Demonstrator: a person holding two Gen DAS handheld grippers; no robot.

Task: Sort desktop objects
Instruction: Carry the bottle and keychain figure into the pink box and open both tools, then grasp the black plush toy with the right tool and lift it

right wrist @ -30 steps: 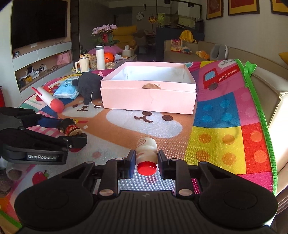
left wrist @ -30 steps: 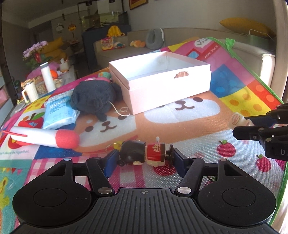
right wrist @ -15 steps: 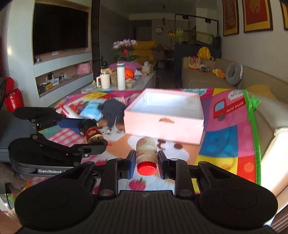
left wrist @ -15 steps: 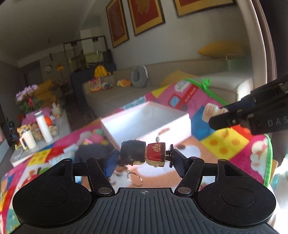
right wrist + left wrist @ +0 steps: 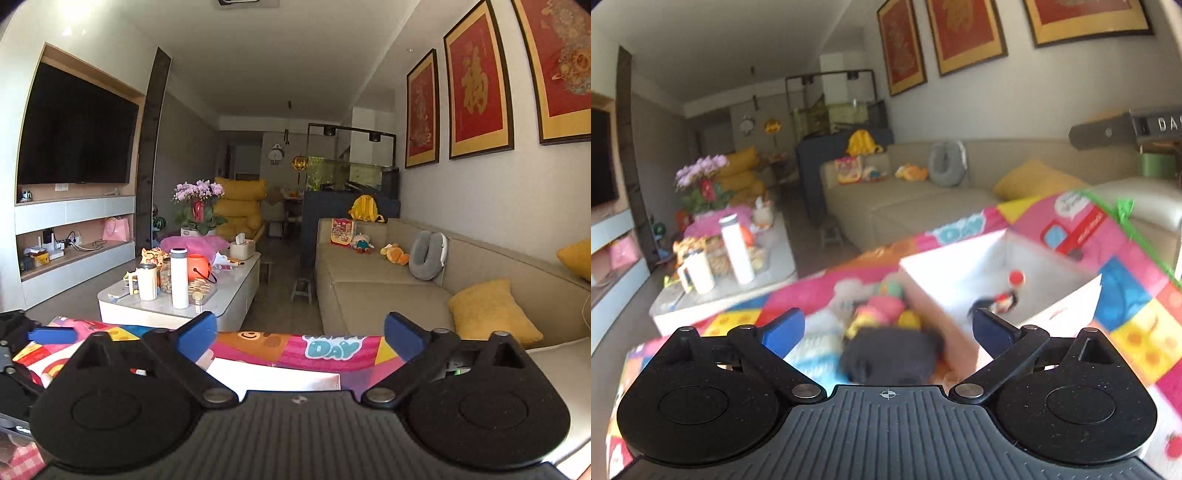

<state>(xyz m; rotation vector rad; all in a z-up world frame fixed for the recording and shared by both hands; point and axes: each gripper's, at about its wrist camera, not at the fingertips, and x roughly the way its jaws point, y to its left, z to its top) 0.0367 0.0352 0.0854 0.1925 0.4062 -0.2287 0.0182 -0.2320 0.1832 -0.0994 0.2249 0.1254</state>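
Doll [image 5: 999, 302] and red-capped bottle [image 5: 1015, 277] now lie inside the white box [image 5: 960, 273], blurred, so I take them for the two small things just let go. Both tools have just been opening: the left tool [image 5: 888, 328] stands wide with nothing between its fingers, and the right tool [image 5: 299, 334] likewise, above the box's near edge. Left of the box, on the bright mat [image 5: 1137, 295] covering the desk, a dark plush toy [image 5: 890, 354] and some colourful bits beside it wait unsorted. Judging by this, two items are done and several remain outside the box.
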